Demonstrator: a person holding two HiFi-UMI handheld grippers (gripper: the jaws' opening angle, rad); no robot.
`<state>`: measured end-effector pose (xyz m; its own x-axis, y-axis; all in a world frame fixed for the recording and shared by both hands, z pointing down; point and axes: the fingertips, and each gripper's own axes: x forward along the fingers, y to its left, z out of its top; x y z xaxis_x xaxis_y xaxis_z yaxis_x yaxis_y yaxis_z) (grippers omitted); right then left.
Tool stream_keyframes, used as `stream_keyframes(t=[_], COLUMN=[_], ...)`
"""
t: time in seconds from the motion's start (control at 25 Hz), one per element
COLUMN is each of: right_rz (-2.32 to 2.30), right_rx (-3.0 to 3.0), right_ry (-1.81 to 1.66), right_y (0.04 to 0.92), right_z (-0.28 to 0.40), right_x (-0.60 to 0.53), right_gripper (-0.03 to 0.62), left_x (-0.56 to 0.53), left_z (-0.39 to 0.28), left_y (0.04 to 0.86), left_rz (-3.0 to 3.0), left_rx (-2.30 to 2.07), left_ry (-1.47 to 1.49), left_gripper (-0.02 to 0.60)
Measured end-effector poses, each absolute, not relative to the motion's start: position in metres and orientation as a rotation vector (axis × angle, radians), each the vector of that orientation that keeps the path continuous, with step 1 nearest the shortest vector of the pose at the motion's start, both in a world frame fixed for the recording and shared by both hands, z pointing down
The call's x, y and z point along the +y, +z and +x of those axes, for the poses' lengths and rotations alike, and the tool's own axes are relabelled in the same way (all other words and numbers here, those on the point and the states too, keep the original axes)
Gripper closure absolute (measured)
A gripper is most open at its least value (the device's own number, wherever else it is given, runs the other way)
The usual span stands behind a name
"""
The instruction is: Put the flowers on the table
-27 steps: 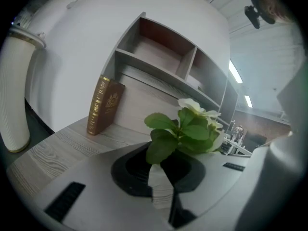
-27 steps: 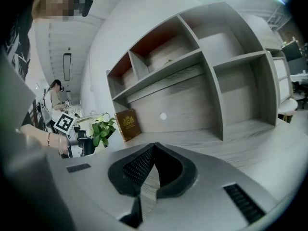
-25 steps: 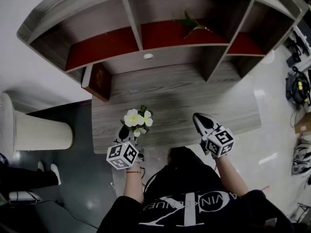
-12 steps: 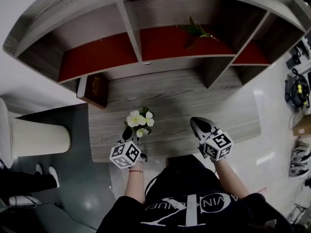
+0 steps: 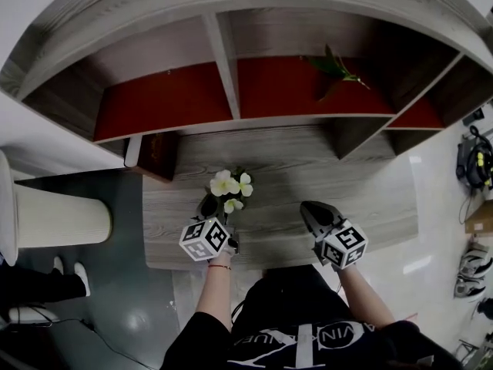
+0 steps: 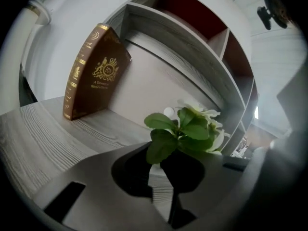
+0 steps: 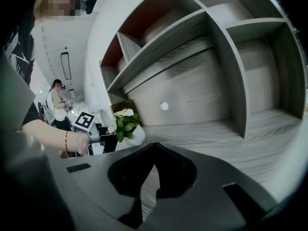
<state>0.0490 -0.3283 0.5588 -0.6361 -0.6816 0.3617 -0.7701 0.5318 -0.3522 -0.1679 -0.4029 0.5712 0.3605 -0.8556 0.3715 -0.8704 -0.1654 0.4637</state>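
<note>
Gripping flowers (image 5: 229, 185) in clenched left claw (image 5: 209, 209) over surface's (image 5: 354, 183) near edge | right claw (image 7: 153, 147) is hanging pinched shut, empty, at flowers' 4 o'clock | only right gripper view is showing white pot (image 7: 136, 134); only left gripper view, book's (image 6: 94, 73) gilt crest.

Desk (image 5: 308, 168): grey wood-grain top, set against the shelf unit.
Shelf unit (image 5: 223, 48): grey wood, open compartments with red back panels (image 5: 169, 99).
Floor (image 5: 115, 299): dark and glossy left of the desk, pale and shiny to its right.
Wall (image 5: 31, 6): plain white.
Beside desk: pale ribbed cylinder (image 5: 54, 218) on the dark floor.
</note>
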Motion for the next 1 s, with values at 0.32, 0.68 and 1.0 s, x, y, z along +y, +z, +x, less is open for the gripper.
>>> stream_keyframes(t=[0.32,0.68,1.0], right_rz=[1.202,1.181,1.179], right_rx=[-2.642,-2.623,-2.615], right_ry=[0.776,0.781,0.804], right_y=[0.563,0.575,0.578], right_z=[0.035,0.035,0.035], right_x=[-0.340,-0.347,-0.349], right_gripper=[0.583,0.583,0.583], left_x=[-0.455,-0.494,-0.513], left_z=[-0.165,-0.163,-0.163], left_y=[0.578,0.590,0.595], left_rz=[1.976,1.926,1.852], left_rx=[-1.501,-1.507,-1.479], left_ry=[-0.001,-0.001,-0.043], left_gripper=[0.538,0.537,0.531])
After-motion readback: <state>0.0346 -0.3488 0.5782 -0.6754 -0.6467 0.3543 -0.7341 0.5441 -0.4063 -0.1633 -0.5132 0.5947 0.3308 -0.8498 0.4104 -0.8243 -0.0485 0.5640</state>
